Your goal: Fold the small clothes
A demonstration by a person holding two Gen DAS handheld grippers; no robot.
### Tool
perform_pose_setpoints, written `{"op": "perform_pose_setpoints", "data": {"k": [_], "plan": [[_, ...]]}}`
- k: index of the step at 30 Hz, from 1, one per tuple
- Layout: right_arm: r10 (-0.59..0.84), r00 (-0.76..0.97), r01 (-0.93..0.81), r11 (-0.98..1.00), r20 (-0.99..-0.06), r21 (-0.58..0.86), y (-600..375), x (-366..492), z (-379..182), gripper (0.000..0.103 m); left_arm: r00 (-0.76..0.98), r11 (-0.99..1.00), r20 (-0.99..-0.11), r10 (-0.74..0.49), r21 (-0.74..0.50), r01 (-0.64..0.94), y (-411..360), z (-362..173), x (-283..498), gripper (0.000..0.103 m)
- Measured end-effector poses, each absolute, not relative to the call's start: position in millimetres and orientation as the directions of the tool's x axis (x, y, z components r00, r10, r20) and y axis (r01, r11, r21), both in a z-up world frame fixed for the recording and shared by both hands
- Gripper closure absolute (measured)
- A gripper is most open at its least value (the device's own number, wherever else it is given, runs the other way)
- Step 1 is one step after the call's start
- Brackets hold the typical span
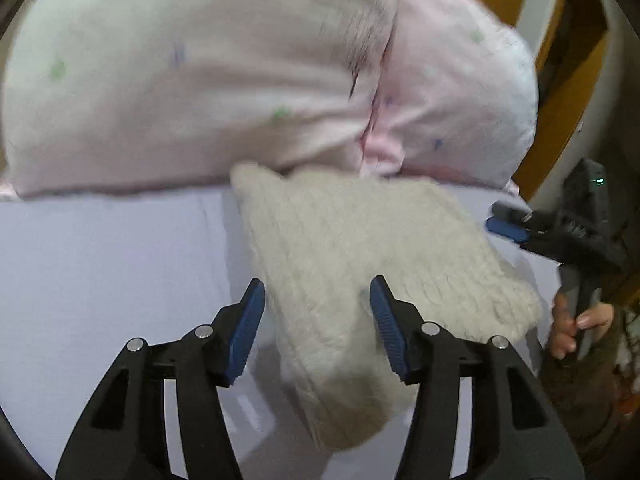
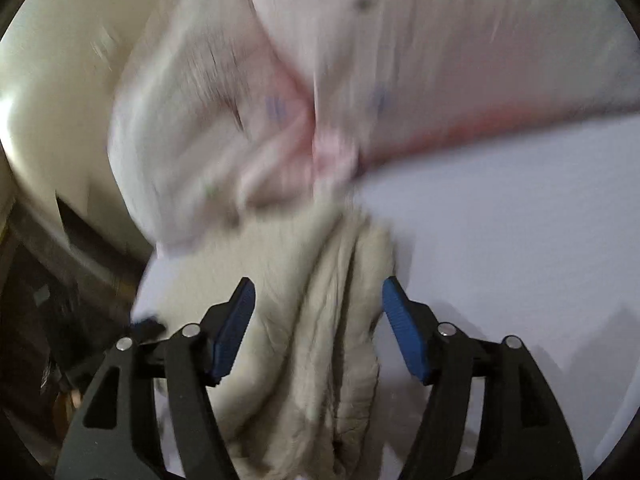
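Note:
A cream knitted garment [image 1: 352, 264] lies on the pale lavender bed sheet [image 1: 112, 264], folded into a thick bundle. My left gripper [image 1: 317, 300] is open above its near part, blue pads on either side, not gripping. The right gripper [image 1: 508, 222] shows at the right edge of the left wrist view, held in a hand, beside the garment's right corner. In the right wrist view the same garment [image 2: 320, 320] lies bunched in ridges between the open jaws of my right gripper [image 2: 318, 300]. That view is blurred by motion.
Two pale pink pillows with small printed dots [image 1: 200, 72] lie along the back of the bed, touching the garment's far edge; they also show in the right wrist view [image 2: 400, 60]. A wooden bed frame [image 1: 560, 40] stands at the right. The bed edge drops off left in the right wrist view.

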State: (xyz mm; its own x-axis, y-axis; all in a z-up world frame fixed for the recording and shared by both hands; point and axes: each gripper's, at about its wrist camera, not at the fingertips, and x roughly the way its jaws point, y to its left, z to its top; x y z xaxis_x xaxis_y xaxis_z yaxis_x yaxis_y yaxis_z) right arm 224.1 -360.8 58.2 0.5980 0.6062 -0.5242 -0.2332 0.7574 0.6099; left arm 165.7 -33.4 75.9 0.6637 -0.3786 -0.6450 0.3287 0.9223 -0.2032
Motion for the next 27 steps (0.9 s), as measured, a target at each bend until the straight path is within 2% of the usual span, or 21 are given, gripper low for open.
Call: {"op": "perform_pose_setpoints", "data": {"k": [2, 3, 4, 5, 7, 10, 13, 17, 20, 22, 24, 25, 26, 27], "plan": [[0.616, 0.548, -0.248, 0.766, -0.566, 0.593, -345.8, 221.7, 58.3, 0.039, 0.698, 0.913, -0.595, -0.398, -0.180, 0.367, -44.3, 84.3, 154.1, 0.038], [0.610, 0.525, -0.248, 0.777, -0.594, 0.579, -335.6, 223.8, 53.9, 0.046, 0.704, 0.900, -0.573, -0.420, -0.166, 0.402, -53.5, 87.8, 148.6, 0.035], [0.596, 0.493, -0.251, 0.795, -0.634, 0.552, -323.8, 226.8, 48.0, 0.065, 0.695, 0.889, -0.570, -0.438, -0.159, 0.430, -61.8, 88.8, 147.3, 0.034], [0.568, 0.479, -0.248, 0.819, -0.669, 0.517, -320.1, 224.0, 41.5, 0.079, 0.677, 0.879, -0.583, -0.450, -0.154, 0.452, -72.8, 85.9, 148.9, 0.034], [0.547, 0.525, -0.259, 0.832, -0.652, 0.490, -319.8, 213.5, 46.1, 0.087, 0.635, 0.861, -0.608, -0.477, -0.177, 0.477, -87.4, 76.7, 153.9, 0.034], [0.539, 0.589, -0.205, 0.821, -0.603, 0.533, -354.2, 194.5, 56.7, 0.093, 0.578, 0.830, -0.629, -0.519, -0.212, 0.516, -86.7, 63.3, 144.9, 0.035], [0.488, 0.582, -0.109, 0.839, -0.650, 0.532, -368.4, 195.3, 41.5, 0.098, 0.536, 0.797, -0.632, -0.559, -0.230, 0.559, -92.2, 58.6, 139.8, 0.035], [0.419, 0.577, -0.091, 0.886, -0.701, 0.455, -351.8, 201.5, 41.1, 0.097, 0.507, 0.789, -0.680, -0.530, -0.177, 0.588, -107.6, 48.2, 132.5, 0.035], [0.418, 0.626, -0.128, 0.888, -0.658, 0.442, -343.5, 186.4, 64.6, 0.080, 0.530, 0.796, -0.678, -0.509, -0.138, 0.589, -110.7, 49.8, 122.1, 0.034], [0.441, 0.662, -0.175, 0.877, -0.606, 0.448, -335.9, 174.5, 81.0, 0.060, 0.530, 0.789, -0.659, -0.534, -0.164, 0.592, -105.5, 55.8, 115.5, 0.034], [0.487, 0.657, -0.239, 0.859, -0.576, 0.453, -322.1, 177.7, 93.4, 0.050, 0.538, 0.793, -0.642, -0.547, -0.190, 0.580, -96.7, 61.4, 108.1, 0.034], [0.520, 0.632, -0.268, 0.843, -0.575, 0.467, -314.6, 181.1, 94.0, 0.048, 0.547, 0.801, -0.636, -0.544, -0.198, 0.566, -91.7, 63.0, 105.1, 0.032], [0.541, 0.607, -0.280, 0.831, -0.582, 0.480, -307.9, 185.5, 91.5, 0.047, 0.555, 0.809, -0.632, -0.540, -0.209, 0.549, -86.0, 64.4, 101.5, 0.030], [0.543, 0.556, -0.272, 0.834, -0.629, 0.480, -298.8, 197.6, 81.2, 0.042, 0.561, 0.816, -0.630, -0.537, -0.217, 0.536, -82.3, 64.9, 100.0, 0.028]]}}
